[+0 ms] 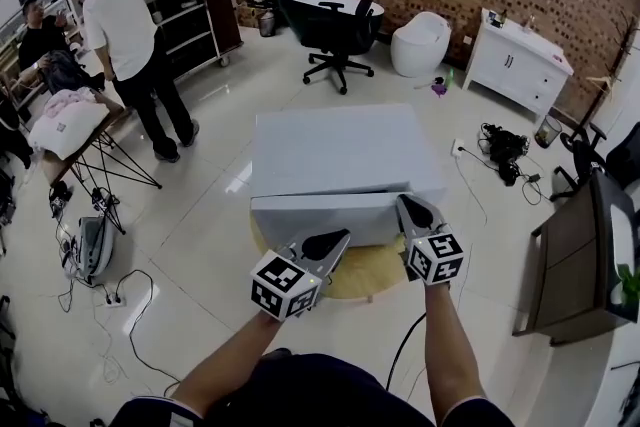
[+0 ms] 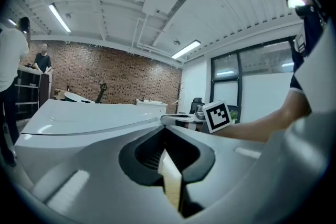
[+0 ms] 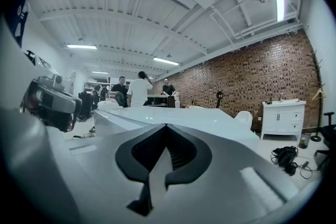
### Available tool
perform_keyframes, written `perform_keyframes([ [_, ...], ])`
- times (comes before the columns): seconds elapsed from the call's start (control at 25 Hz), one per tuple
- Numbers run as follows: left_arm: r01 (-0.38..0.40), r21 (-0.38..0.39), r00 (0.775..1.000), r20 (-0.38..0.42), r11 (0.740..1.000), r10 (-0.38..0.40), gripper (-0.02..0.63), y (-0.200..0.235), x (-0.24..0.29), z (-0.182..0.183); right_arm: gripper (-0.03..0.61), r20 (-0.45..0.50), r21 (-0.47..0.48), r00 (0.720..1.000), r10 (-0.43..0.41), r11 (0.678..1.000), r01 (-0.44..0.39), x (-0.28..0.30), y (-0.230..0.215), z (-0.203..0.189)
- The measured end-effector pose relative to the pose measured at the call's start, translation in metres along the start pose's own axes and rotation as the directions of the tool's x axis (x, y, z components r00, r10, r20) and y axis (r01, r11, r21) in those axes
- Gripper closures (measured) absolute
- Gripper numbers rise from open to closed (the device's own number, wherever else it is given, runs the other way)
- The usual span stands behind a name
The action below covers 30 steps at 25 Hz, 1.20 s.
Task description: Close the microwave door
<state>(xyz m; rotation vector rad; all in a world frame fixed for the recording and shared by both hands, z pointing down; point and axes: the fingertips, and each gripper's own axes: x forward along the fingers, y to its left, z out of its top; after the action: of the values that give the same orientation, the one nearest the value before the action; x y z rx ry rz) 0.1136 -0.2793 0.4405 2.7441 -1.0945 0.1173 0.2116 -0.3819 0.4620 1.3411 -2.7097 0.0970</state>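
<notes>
A white microwave [image 1: 335, 150] stands on a round wooden table [image 1: 362, 277] in the head view. Its door [image 1: 325, 220] faces me as a narrow white strip, with a thin seam under the top edge. My left gripper [image 1: 343, 236] is shut and empty, its tips at the door's lower middle. My right gripper [image 1: 404, 201] is also shut and empty, its tips at the door's upper right corner. In the left gripper view the closed gripper [image 2: 163, 126] points over the microwave top [image 2: 79, 118]. In the right gripper view the closed gripper [image 3: 166, 125] points along the microwave top [image 3: 178, 114].
Several people [image 1: 135, 45] stand by a dark cart at the back left. A black office chair [image 1: 340, 25] and a white cabinet [image 1: 515, 60] are behind the microwave. A dark desk [image 1: 575, 255] stands at the right. Cables [image 1: 505, 150] lie on the floor.
</notes>
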Motion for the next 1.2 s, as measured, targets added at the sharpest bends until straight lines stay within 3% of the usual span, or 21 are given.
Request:
perform_keyframes([
  [0.68, -0.055, -0.014, 0.998, -0.015, 0.998, 0.054, 0.601, 0.012, 0.013, -0.010, 0.577, 0.027, 0.032, 1.000, -0.001, 1.000, 0.001, 0.013, -0.009, 0.003],
  [0.88, -0.075, 0.014, 0.997, -0.021, 0.997, 0.075, 0.601, 0.009, 0.042, -0.024, 0.577, 0.050, 0.042, 0.999, 0.005, 0.999, -0.007, -0.010, -0.013, 0.010],
  [1.2, -0.177, 0.014, 0.984, -0.028, 0.984, 0.177, 0.601, 0.029, 0.097, -0.049, 0.577, 0.079, 0.018, 0.997, 0.017, 1.000, -0.018, -0.075, -0.006, 0.021],
])
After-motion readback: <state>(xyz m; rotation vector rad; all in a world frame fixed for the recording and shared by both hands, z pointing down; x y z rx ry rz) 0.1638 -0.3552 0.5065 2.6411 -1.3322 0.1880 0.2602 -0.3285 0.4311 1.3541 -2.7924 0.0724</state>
